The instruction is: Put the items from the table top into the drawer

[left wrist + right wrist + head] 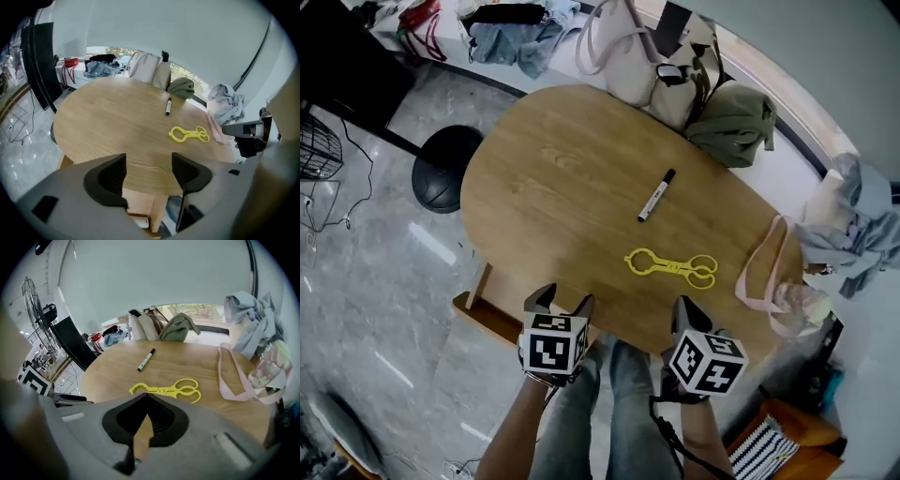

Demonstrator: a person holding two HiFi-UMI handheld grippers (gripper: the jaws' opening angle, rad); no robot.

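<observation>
Wooden drawer (pixel 480 315) half hidden under table (pixel 572 178).

Marker (pixel 656 195) on the table (pixel 562 178) centre; scissors (pixel 671 265) just before it; strap (pixel 764 272) right; bags (pixel 628 56) behind the far edge; drawer (pixel 487 314) under the near-left edge.

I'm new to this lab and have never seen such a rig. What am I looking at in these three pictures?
No robot: a person holds a two-jaw gripper in each hand. The head view looks down from a camera on the person's head; the other two cameras ride on the grippers, looking along their jaws. On the wooden table lie a marker and yellow scissors. The left gripper is open, the right gripper shut; neither holds anything. A drawer stands open under the table's near edge.
</observation>
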